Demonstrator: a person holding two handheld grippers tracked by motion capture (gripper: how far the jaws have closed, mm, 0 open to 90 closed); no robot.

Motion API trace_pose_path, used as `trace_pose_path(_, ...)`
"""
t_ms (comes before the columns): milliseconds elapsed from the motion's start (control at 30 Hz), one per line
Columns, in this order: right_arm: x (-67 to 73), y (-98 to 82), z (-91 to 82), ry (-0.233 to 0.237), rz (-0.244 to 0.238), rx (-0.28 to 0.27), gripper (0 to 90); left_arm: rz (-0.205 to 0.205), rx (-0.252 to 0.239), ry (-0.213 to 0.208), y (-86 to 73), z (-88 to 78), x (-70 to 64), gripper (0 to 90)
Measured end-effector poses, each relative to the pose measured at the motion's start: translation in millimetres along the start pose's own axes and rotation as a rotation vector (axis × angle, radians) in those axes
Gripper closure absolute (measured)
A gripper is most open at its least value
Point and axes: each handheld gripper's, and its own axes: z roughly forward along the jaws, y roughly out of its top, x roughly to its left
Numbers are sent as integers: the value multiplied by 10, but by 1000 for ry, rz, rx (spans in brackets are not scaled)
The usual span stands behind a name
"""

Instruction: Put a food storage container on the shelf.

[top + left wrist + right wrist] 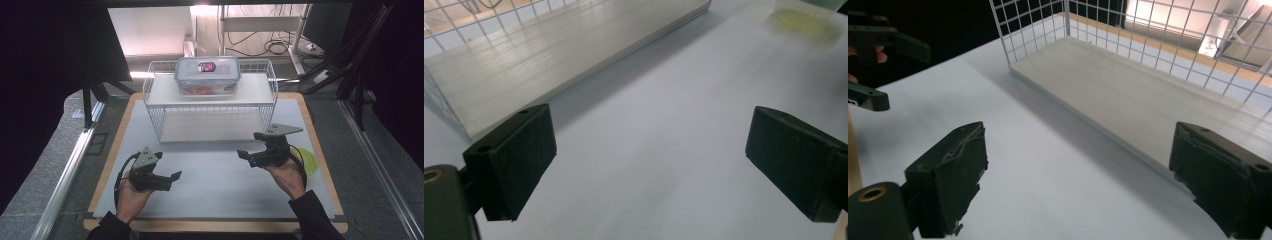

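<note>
Both tools, left tool (172, 176) & right tool (248, 145), wide open, empty, above mat (215, 175) nr wire rack (155, 107).

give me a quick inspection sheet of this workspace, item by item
surface: pale mat on a wood-edged table, bare between the hands
job's things: white wire rack at the far side; lidded clear container with orange contents on its top shelf, lower shelf empty
clutter: yellow-green disc beside the right hand
grippers: left gripper and right gripper both open, nothing between the jaws, both short of the rack
cables: black cable loops from the left gripper; loose cables on the floor beyond the table
surroundings: dark screens at both sides, metal shelving behind
</note>
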Motion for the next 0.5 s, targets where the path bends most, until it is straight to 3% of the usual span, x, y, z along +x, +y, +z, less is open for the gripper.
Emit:
trace_pose_path(100, 30, -128, 9, -5, -6, 15, 60, 16, 5, 12, -110, -22, -18, 38)
trace_pose_path(333, 95, -299, 6, 4, -39, 29, 56, -14, 9, 18, -319, -95, -13, 20)
trace_pose_path(500, 133, -433, -8, 7, -13, 60, 52, -11, 23, 34, -381, -100, 13, 17)
